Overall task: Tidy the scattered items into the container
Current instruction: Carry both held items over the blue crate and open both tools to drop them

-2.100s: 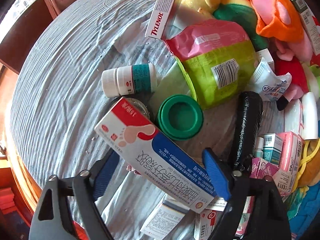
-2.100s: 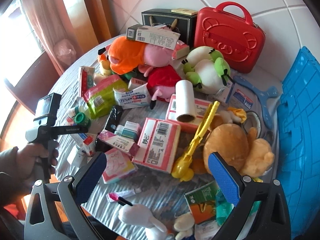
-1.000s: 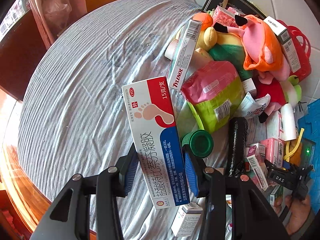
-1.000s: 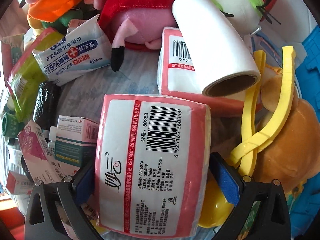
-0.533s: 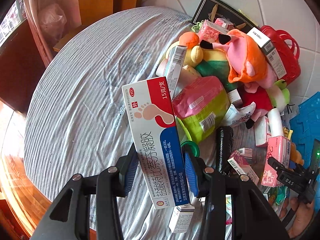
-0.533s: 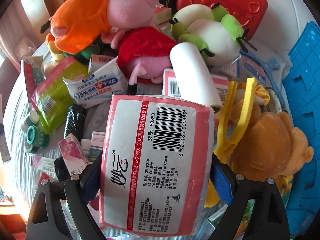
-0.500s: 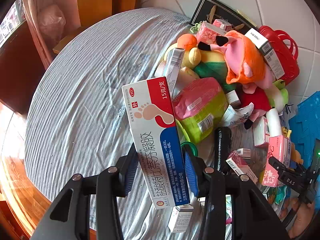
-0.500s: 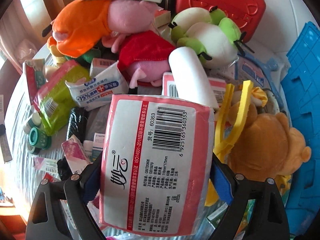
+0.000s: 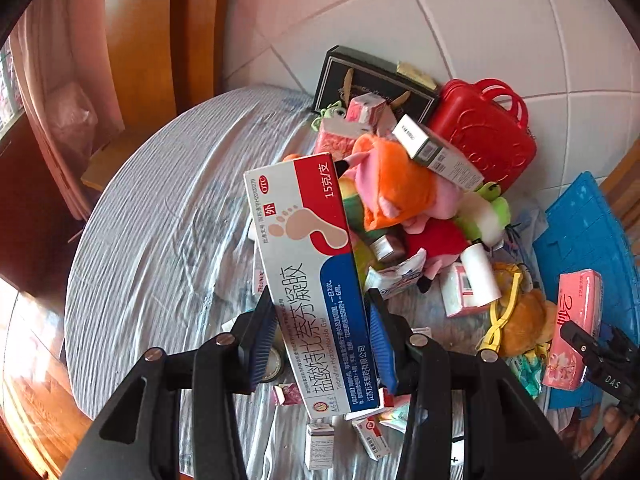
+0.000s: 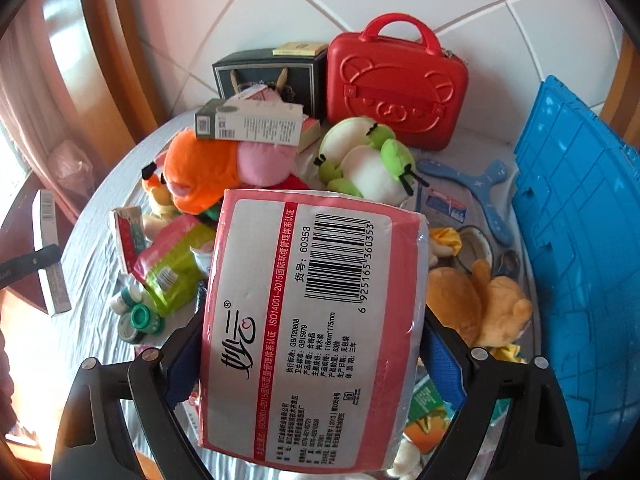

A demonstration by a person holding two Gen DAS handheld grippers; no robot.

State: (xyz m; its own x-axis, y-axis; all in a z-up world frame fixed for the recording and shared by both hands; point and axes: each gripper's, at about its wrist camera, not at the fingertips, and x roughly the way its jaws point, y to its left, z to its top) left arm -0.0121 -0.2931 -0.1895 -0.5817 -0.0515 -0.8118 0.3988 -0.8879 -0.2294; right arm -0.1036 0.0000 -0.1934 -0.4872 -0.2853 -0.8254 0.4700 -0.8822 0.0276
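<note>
My left gripper [image 9: 320, 340] is shut on a long white, red and blue foot-cream box [image 9: 308, 264], held upright high above the table. A pink and white tissue pack [image 10: 308, 332] fills the right wrist view, with my right gripper [image 10: 312, 356] shut on its sides. That same tissue pack [image 9: 574, 328] shows at the far right of the left wrist view, beside the blue crate [image 9: 588, 248]. The blue crate [image 10: 580, 260] stands along the table's right side. Scattered plush toys, boxes and bottles cover the table between us.
A red case [image 10: 394, 84] and a dark gift box [image 10: 268, 76] stand by the tiled wall. An orange and pink plush [image 10: 208, 168], a green frog plush [image 10: 364, 164], a brown plush [image 10: 484, 304] and a green snack bag [image 10: 172, 264] lie about. Striped cloth [image 9: 160, 240] lies bare at left.
Both grippers have risen well above the table with their loads, so the pile looks smaller and more wall shows. The grips on the cream box and the tissue pack are unchanged.
</note>
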